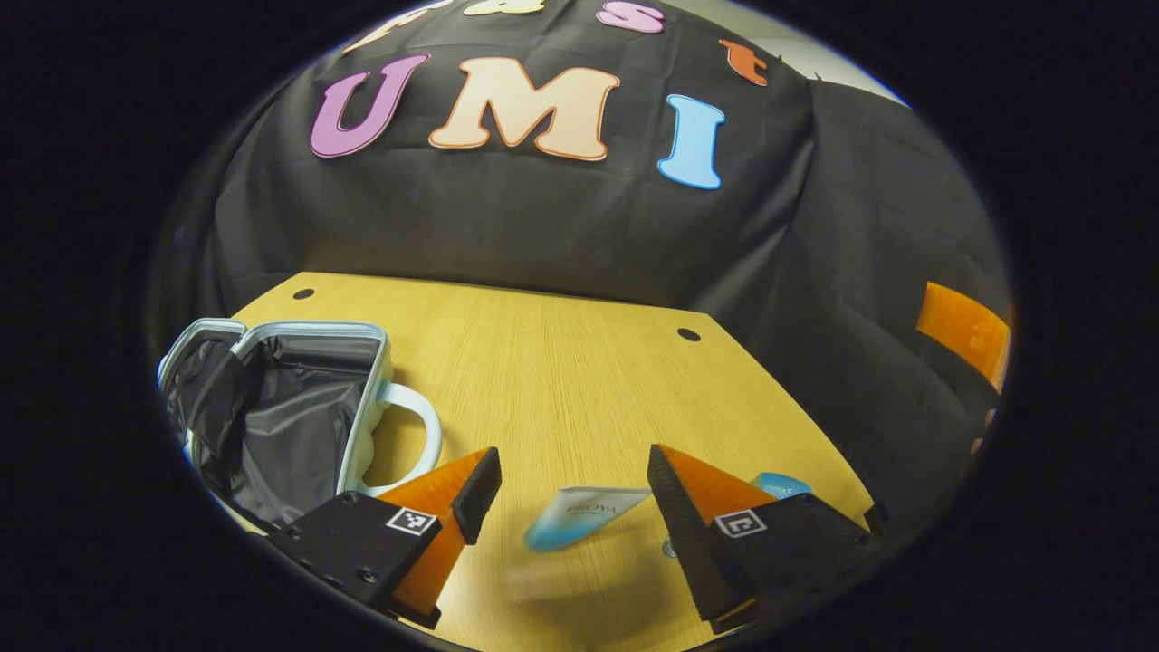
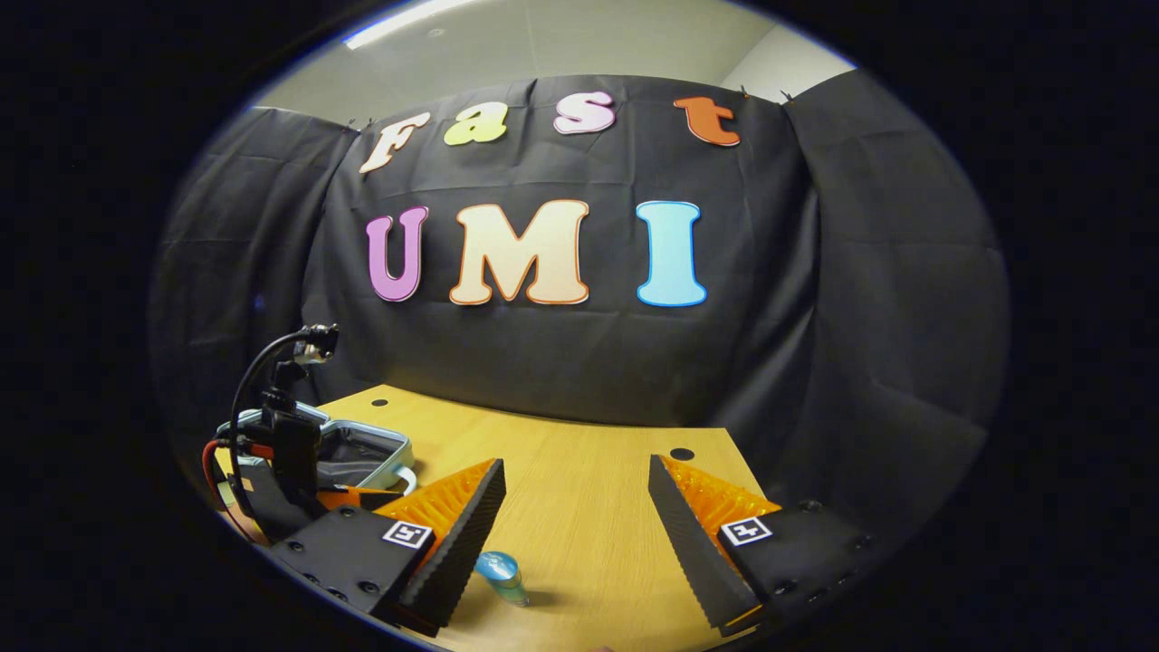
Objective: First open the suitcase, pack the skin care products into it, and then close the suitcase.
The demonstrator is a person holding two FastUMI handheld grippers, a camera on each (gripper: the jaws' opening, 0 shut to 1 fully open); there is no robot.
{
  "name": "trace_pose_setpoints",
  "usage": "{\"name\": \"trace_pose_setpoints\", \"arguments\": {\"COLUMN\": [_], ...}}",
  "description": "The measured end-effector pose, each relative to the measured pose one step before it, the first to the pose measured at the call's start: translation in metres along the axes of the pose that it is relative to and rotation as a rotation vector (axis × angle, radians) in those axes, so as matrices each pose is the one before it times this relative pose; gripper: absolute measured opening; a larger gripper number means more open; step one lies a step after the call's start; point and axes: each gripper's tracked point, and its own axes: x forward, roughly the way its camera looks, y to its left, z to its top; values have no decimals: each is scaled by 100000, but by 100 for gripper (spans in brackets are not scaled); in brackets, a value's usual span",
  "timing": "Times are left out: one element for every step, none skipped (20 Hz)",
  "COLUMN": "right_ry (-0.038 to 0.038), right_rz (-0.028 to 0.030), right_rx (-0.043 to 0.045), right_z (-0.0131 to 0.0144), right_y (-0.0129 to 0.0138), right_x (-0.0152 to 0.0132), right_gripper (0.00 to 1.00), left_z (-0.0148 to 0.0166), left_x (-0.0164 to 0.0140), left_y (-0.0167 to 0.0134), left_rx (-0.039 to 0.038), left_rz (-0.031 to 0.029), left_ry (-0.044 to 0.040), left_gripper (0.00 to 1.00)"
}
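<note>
Suitcase [image 1: 281, 417] lies open at tabletop's left edge; tube [image 1: 579, 518] lies crosswise just ahead of the wide-open, empty left gripper [image 1: 574, 484], nearer than right gripper [image 2: 577, 493], also open.

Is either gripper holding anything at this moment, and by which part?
Nothing is held. The left gripper and right gripper are both open, above the tube and bottle.
</note>
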Motion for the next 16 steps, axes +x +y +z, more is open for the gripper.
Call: {"name": "trace_pose_setpoints", "arguments": {"right_ry": [-259,-152,-111,135,161,43,22,-48,23,77,64,-91,-103,120,126,179], "right_rz": [525,326,263,420,348,342,491,537,486,456,351,184,-149,135,-146,-234], "right_rx": [-88,10,83,177,105,-64,-123,-125,-360,-488,-505,-502,-282,22,160,183], "right_z": [-4,51,-6,20,-88,25,-24,-28,-74,-65,-33,13,-43,-23,-118,-35], "right_y": [137,165,173,183,271,190,327,312,288,222,164,75,-2,10,-77,-61], "right_x": [-20,102,-19,110,137,96,65,78,-20,35,-52,-38,-59,-45,46,-40], "right_gripper": [99,99,99,99,99,99,100,100,100,99,99,99,99,100,100,100], "left_z": [-457,-82,-37,65,70,-16,9,109,24,31,268,316,99,-122,56,6], "left_x": [-139,-113,-69,-208,-237,-165,-21,24,-27,-59,-170,-62,-1,-1,-24,106], "left_y": [136,162,276,315,245,225,141,104,52,-40,-158,-209,-29,-40,-218,-182], "left_rx": [-753,-505,-26,86,-154,-16,46,-292,-415,-247,-279,-118,213,-185,-319,167], "left_rz": [421,-34,760,415,163,24,93,-320,-2,149,-634,-468,-146,-151,-803,-558], "left_ry": [2321,143,46,-97,43,4,224,59,-110,393,-1065,-1279,59,-62,90,-356], "left_gripper": [95,97,97,97,97,95,94,94,94,94,94,94,94,94,94,94]}}
